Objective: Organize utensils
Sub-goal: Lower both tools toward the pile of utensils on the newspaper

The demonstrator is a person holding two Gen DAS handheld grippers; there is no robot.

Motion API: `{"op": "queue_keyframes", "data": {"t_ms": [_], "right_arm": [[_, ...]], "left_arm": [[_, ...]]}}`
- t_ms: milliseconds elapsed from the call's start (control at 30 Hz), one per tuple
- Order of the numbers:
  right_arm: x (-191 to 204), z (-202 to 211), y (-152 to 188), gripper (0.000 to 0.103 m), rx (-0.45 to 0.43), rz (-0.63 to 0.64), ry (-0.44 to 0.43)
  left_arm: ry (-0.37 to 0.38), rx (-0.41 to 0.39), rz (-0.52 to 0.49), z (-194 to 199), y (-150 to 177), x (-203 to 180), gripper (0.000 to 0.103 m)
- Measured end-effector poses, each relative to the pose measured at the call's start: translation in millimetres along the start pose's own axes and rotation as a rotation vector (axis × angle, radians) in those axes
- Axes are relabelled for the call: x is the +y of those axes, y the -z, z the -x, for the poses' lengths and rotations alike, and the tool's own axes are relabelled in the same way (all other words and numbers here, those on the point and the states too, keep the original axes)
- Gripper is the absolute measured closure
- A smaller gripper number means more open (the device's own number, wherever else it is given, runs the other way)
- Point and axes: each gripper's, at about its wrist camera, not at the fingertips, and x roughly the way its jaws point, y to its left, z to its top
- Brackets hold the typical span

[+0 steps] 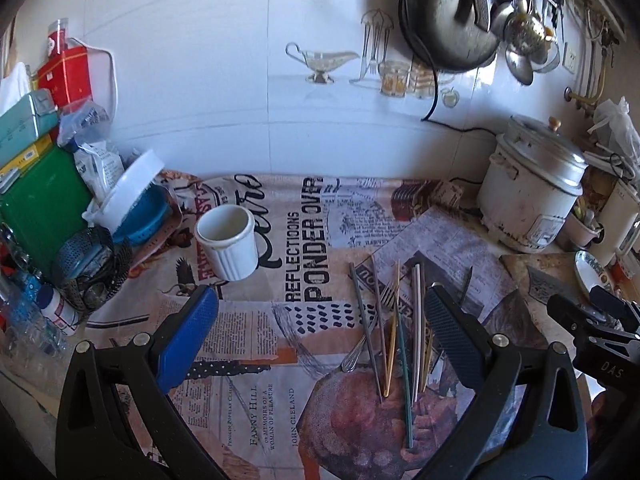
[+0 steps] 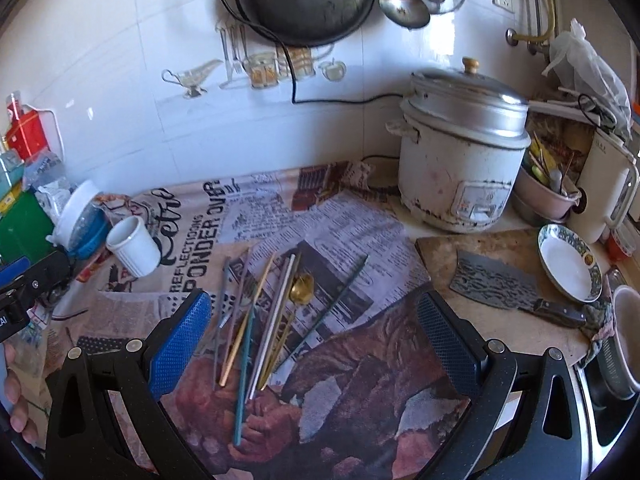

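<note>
A loose pile of utensils (image 1: 394,328) lies on the printed cloth: chopsticks in grey, gold, teal and silver, and a silver fork (image 1: 370,326). In the right wrist view the pile (image 2: 260,316) also shows a gold spoon (image 2: 302,288) and a dark chopstick (image 2: 332,304). A white ribbed cup (image 1: 230,242) stands upright and empty behind and left of the pile; it also shows in the right wrist view (image 2: 134,246). My left gripper (image 1: 320,320) is open and empty, with the pile near its right finger. My right gripper (image 2: 314,328) is open and empty above the pile.
A white rice cooker (image 2: 460,160) stands at the back right. A cleaver (image 2: 508,288) lies on a cutting board (image 2: 440,248) beside a bowl (image 2: 568,262). Boxes, a blue colander (image 1: 140,216) and a black mesh holder (image 1: 92,268) crowd the left. Pans and ladles hang on the tiled wall.
</note>
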Motion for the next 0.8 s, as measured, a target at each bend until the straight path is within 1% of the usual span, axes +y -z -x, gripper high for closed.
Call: {"op": "queue_keyframes", "data": {"t_ms": [100, 167, 233, 267, 300, 367, 433, 533, 567, 633, 667, 700, 733, 800], "right_arm": [[-7, -32, 1, 0.001, 0.076, -0.004, 0.028], [-11, -53, 1, 0.002, 0.122, 0.001, 0.043], [-13, -71, 0, 0.002, 0.167, 0.011, 0.063], [-14, -80, 0, 0.002, 0.187, 0.015, 0.066], [-16, -88, 1, 0.003, 0.206, 0.016, 0.069], [-19, -106, 1, 0.006, 0.239, 0.013, 0.071], [-21, -123, 2, 0.012, 0.274, 0.008, 0.072], [-24, -146, 1, 0.019, 0.319, -0.008, 0.054], [-26, -152, 1, 0.020, 0.333, -0.016, 0.045], [-28, -164, 1, 0.027, 0.366, -0.034, 0.016], [-30, -170, 1, 0.029, 0.383, -0.044, -0.001], [-31, -177, 1, 0.033, 0.403, -0.056, -0.017], [-32, -183, 1, 0.038, 0.422, -0.067, -0.031], [-33, -193, 2, 0.045, 0.456, -0.081, -0.055]], "left_arm": [[0.024, 0.102, -0.020, -42, 3, -6, 0.000], [0.021, 0.147, -0.034, -68, 5, -11, 0.001], [0.021, 0.188, -0.061, -92, 8, -16, 0.005], [0.022, 0.214, -0.073, -104, 10, -20, 0.009], [0.027, 0.242, -0.082, -115, 12, -24, 0.014], [0.049, 0.288, -0.093, -136, 15, -29, 0.018], [0.060, 0.331, -0.097, -156, 17, -34, 0.020], [0.073, 0.387, -0.105, -184, 20, -39, 0.029], [0.072, 0.404, -0.109, -193, 20, -40, 0.032], [0.071, 0.437, -0.113, -207, 24, -42, 0.039], [0.075, 0.455, -0.110, -213, 25, -42, 0.045], [0.080, 0.471, -0.106, -218, 25, -41, 0.049], [0.083, 0.485, -0.101, -223, 25, -40, 0.050], [0.083, 0.509, -0.094, -232, 26, -38, 0.059]]}}
